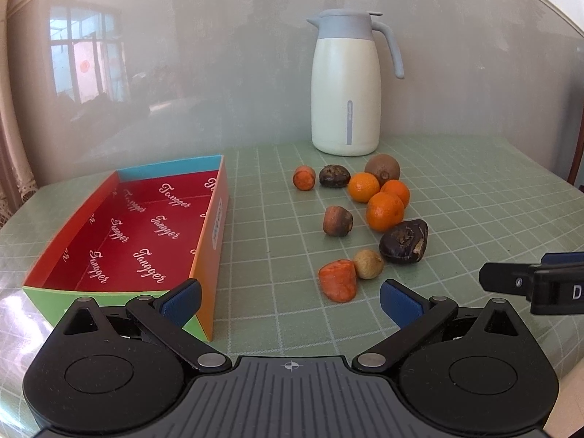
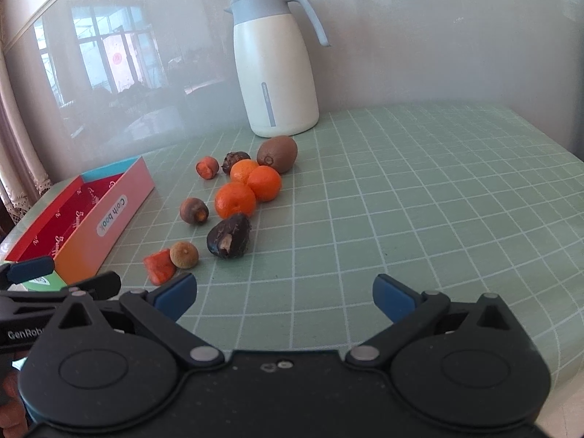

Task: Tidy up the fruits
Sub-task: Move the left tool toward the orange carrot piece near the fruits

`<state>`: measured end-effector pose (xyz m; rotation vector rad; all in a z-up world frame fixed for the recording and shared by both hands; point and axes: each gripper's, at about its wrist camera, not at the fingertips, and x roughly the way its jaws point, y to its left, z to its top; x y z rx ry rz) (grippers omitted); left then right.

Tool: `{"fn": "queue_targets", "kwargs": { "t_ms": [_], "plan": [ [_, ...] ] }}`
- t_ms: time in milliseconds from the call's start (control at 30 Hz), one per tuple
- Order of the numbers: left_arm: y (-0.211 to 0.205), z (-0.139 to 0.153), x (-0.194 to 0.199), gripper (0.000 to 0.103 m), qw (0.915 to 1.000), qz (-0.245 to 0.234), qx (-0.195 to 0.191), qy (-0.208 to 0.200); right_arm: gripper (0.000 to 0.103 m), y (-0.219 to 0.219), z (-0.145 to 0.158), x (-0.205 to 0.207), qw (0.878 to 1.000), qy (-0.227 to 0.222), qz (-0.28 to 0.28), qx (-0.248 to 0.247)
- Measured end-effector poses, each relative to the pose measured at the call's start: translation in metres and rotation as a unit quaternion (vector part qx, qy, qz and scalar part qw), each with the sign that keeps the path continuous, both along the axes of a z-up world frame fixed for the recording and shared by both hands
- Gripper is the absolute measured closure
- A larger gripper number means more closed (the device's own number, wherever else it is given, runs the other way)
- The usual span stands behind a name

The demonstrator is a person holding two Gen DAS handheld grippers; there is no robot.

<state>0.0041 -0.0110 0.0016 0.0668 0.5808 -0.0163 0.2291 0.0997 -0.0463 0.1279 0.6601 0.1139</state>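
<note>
Your left gripper and right gripper both gape wide, holding nothing, low over the surface. Ahead, loose fruits lie beside the red-lined box: three glossy orange mandarins, a fuzzy brown kiwi.

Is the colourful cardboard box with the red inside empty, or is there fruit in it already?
Empty as far as shown: the colourful cardboard box shows only its bare red printed floor in the left wrist view; its near corner is hidden.
</note>
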Motion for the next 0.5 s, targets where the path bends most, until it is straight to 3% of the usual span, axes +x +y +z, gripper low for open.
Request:
{"fn": "queue_targets", "kwargs": {
  "t_ms": [500],
  "plan": [
    [0.0009, 0.0009, 0.0006, 0.000, 1.0000, 0.003, -0.003, -0.001, 0.000, 0.0023, -0.0034, 0.0035, 1.000, 0.008, 0.002, -0.002]
  ]
}}
